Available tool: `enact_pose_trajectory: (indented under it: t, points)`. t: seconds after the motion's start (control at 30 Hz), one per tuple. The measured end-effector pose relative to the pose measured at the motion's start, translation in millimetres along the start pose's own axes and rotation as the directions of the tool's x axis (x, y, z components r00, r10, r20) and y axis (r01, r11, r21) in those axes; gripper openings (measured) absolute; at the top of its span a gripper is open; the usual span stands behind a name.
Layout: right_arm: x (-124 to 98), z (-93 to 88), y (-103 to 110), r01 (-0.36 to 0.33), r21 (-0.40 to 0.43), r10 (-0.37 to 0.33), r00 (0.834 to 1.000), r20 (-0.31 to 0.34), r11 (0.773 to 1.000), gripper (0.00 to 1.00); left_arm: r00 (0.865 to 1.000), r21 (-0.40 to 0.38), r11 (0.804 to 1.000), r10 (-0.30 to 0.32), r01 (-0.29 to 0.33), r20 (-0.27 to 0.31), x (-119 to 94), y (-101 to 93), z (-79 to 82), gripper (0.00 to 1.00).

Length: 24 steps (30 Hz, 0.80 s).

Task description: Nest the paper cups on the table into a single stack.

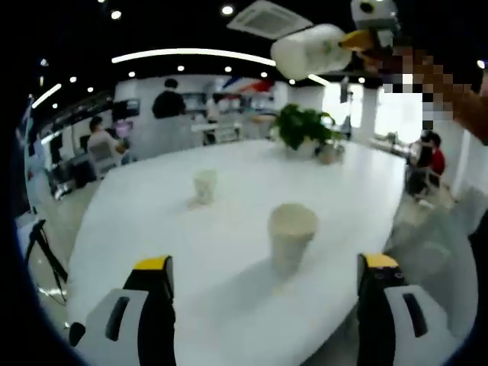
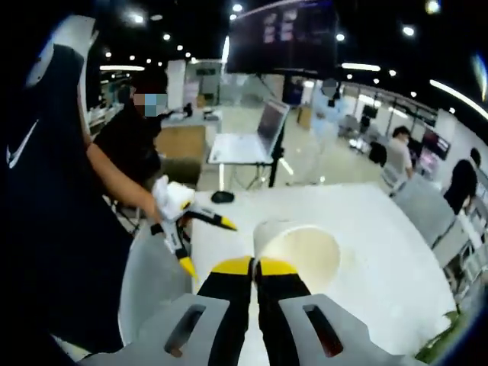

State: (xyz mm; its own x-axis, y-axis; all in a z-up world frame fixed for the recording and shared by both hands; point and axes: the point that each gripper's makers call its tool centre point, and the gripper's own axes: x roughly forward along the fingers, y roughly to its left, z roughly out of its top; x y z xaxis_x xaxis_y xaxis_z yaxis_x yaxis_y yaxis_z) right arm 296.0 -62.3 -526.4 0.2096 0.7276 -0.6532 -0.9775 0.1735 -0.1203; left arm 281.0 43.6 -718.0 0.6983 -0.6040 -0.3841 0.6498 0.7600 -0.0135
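White paper cups: two stand upright on the desk [image 1: 229,252], mouths up, long axes vertical; near cup [image 1: 291,232] ahead between the left jaws, far cup [image 1: 204,185] beyond it, well apart.
Held cup [image 2: 301,252]: rim pinched, mouth facing the right gripper view's camera; in the left gripper view it lies sideways, raised above the desk.
Left gripper [image 1: 267,278]: jaws wide apart, gripping nothing.
Right gripper [image 2: 255,267]: jaws closed on the held cup's rim.
Markings: no readable writing.
Background: potted plant [image 1: 303,128]; laptop [image 2: 255,137].
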Motion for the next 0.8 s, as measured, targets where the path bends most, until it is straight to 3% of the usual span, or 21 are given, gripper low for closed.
enact_pose_trajectory:
  t: [0.1, 0.2, 0.33, 0.37, 0.4, 0.53, 0.8]
  points:
    - [1, -3.2, 0, -0.034, -0.060, 0.026, 0.991, -0.128, 0.998, 0.00, 1.000, 0.000, 1.000, -0.015, 0.015, -0.024, 0, -5.2, -8.8, 0.98]
    - [2, -2.1, 2, -0.087, -0.094, 0.063, 0.971, -0.230, 0.992, 0.00, 0.998, -0.006, 1.000, -0.026, 0.026, -0.061, -1, -7.4, -19.8, 0.98]
    - [0, -8.9, -2, -0.139, -0.137, 0.072, 0.912, -0.405, 0.981, 0.00, 0.999, 0.013, 0.999, -0.033, 0.034, -0.039, -3, -13.2, -15.6, 0.98]
    - [0, -12.5, -2, -0.156, -0.140, 0.076, 0.885, -0.458, 0.978, 0.00, 0.998, 0.023, 0.999, -0.037, 0.038, -0.045, -3, -15.2, -18.3, 0.98]
    - [0, -13.5, -2, -0.167, -0.144, 0.077, 0.872, -0.484, 0.975, 0.00, 0.998, 0.029, 0.999, -0.036, 0.038, -0.048, -3, -15.6, -19.2, 0.98]
    - [7, -15.1, -3, -0.203, -0.142, 0.095, 0.834, -0.544, 0.969, 0.00, 0.998, 0.038, 0.998, -0.052, 0.053, -0.023, -5, -18.9, -15.3, 0.98]
    - [29, -25.9, -2, -0.208, -0.111, 0.107, 0.809, -0.579, 0.972, 0.00, 0.996, -0.003, 0.997, -0.081, 0.081, -0.024, -5, -23.6, -17.4, 0.98]
